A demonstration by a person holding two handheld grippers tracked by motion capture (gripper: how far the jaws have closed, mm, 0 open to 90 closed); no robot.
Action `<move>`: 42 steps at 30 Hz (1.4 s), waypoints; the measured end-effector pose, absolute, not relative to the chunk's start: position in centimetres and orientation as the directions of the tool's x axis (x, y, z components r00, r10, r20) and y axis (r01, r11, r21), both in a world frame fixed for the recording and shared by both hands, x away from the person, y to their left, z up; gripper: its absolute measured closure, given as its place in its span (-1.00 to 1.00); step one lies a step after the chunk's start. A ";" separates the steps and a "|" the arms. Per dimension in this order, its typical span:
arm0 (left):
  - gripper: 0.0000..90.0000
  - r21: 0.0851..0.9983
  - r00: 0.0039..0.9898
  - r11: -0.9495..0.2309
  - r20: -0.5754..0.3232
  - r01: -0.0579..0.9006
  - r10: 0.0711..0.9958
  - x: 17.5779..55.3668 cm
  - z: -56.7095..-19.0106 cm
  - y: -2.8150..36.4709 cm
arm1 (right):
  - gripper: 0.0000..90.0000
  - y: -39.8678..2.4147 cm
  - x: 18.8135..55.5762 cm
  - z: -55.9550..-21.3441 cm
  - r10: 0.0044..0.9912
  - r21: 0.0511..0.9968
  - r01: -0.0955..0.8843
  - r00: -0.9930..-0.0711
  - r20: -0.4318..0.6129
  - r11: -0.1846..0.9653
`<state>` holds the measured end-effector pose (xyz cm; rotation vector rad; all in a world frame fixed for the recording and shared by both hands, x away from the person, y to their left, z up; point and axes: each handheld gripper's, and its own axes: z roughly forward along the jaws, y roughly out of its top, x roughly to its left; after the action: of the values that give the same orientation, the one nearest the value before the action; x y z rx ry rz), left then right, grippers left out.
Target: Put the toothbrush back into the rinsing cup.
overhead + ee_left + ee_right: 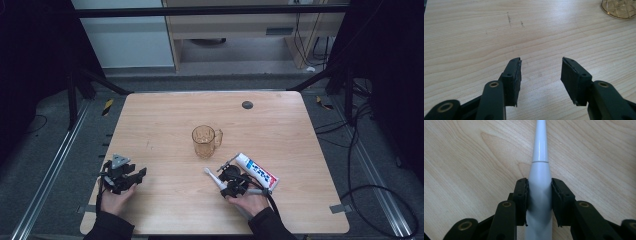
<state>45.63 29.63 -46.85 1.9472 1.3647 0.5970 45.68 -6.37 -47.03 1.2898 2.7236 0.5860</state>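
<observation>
A white electric toothbrush (pixel 215 178) lies on the wooden table (pixel 165 125) just front of centre, its head pointing back-left. My right gripper (pixel 226 186) is shut on its thick handle; in the right gripper view the jaws press both sides of the toothbrush (pixel 539 185), and its neck runs away from the right gripper (pixel 539 185). A toothpaste tube (pixel 256 170) lies right beside that hand. An amber glass mug (pixel 205 140) stands upright mid-table. My left gripper (pixel 136 176) rests at the front left, open, nothing between the jaws of the left gripper (pixel 541 68).
A small dark round disc (pixel 247 105) sits near the table's back edge. The mug's base (pixel 620 9) shows at the top right corner of the left gripper view. Cables lie on the floor to the right of the table.
</observation>
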 end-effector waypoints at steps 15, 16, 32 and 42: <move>0.11 0.749 0.340 -0.215 -0.015 0.627 0.940 45.6 -46.8 29.6 | 0.50 -8.5 45.6 -43.7 0.770 0.517 0.716 -0.618 0.158 0.469; 0.11 0.749 0.340 -0.214 -0.016 0.627 0.940 45.6 -46.8 29.6 | 0.50 -8.5 45.6 -43.7 0.770 0.517 0.716 -0.618 0.158 0.469; 0.11 0.753 0.342 -0.215 -0.014 0.622 0.940 45.6 -46.8 29.6 | 0.50 -10.2 45.7 -40.5 0.785 0.748 0.607 -0.588 0.194 0.270; 0.11 0.758 0.340 -0.214 -0.011 0.616 0.940 45.5 -46.8 29.6 | 0.50 -10.2 46.1 -38.7 0.805 0.880 0.460 -0.564 0.186 0.119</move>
<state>45.55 29.60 -46.79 1.9295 1.3607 0.6117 46.13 -10.16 -38.69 1.2328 2.0664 1.4248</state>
